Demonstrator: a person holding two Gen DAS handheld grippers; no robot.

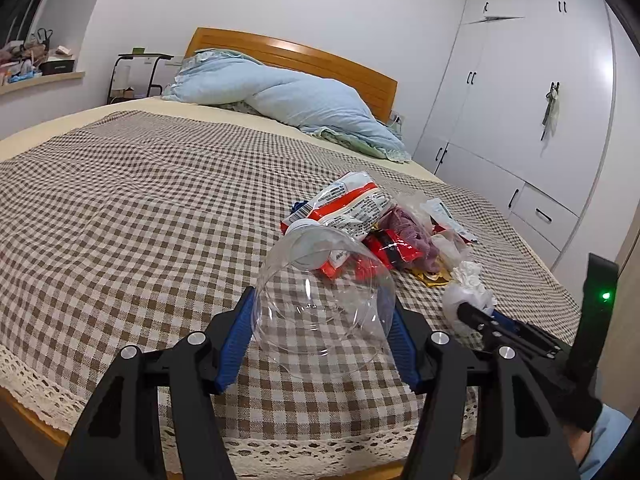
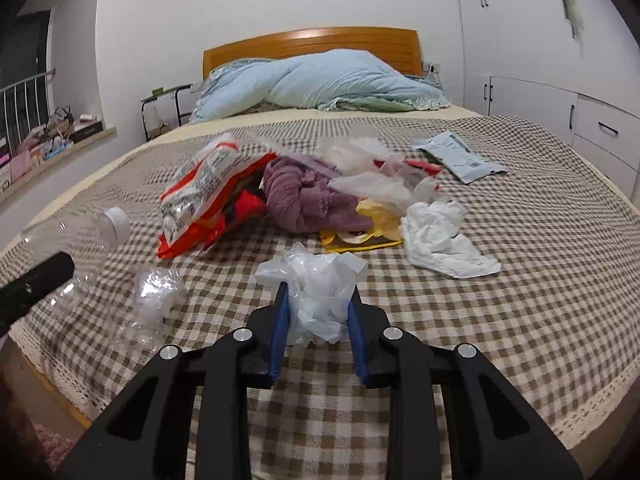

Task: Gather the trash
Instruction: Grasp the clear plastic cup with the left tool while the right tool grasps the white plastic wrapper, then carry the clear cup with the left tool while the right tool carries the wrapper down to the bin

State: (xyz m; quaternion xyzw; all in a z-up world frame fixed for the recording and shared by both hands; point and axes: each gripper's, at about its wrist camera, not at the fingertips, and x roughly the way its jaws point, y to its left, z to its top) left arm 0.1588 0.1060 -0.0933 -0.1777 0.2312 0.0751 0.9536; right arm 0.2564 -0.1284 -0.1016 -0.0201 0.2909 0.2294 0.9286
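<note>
My left gripper (image 1: 324,320) clamps a clear plastic bottle (image 1: 320,284) at its stiff, slippery body, near the bed's front edge. Right of it, my right gripper (image 2: 316,312) pinches a crumpled white plastic bag (image 2: 316,288): feather-light, soft, best taken at the bunched middle.

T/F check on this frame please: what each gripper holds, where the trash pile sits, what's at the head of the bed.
1. The left gripper is closed on a clear plastic bottle. True.
2. The right gripper is empty. False: a crumpled white plastic bag sits between its pads.
3. The bottle has no cap. False: its white cap is on.
4. A purple cloth lies in the trash pile on the checkered cover. True.
5. A red blanket lies by the headboard. False: it is a light blue quilt.
</note>
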